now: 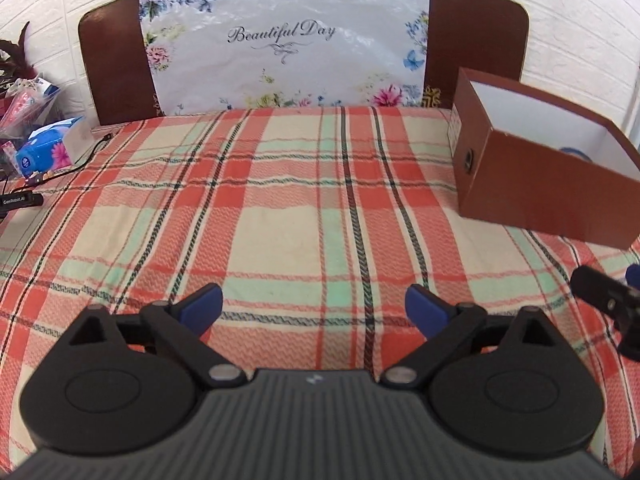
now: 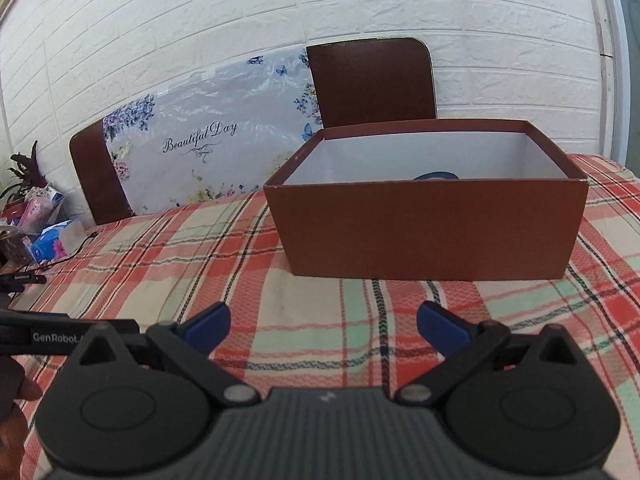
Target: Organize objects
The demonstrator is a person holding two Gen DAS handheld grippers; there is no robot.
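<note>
A brown open cardboard box (image 2: 432, 236) with a white inside stands on the plaid bedspread (image 2: 304, 312), straight ahead of my right gripper (image 2: 323, 324). A blue object (image 2: 436, 176) lies inside it, mostly hidden by the front wall. The box also shows in the left wrist view (image 1: 540, 184) at the right, with the blue object (image 1: 576, 153) just visible. My left gripper (image 1: 314, 306) is open and empty above the bedspread (image 1: 280, 220). My right gripper is open and empty; its side shows in the left wrist view (image 1: 608, 296).
A brown headboard (image 1: 108, 68) with a floral plastic bag (image 1: 280, 40) leans at the white brick wall. At the far left lie a blue tissue pack (image 1: 48, 152), clutter, a black cable (image 1: 76, 164) and a black device (image 1: 20, 200).
</note>
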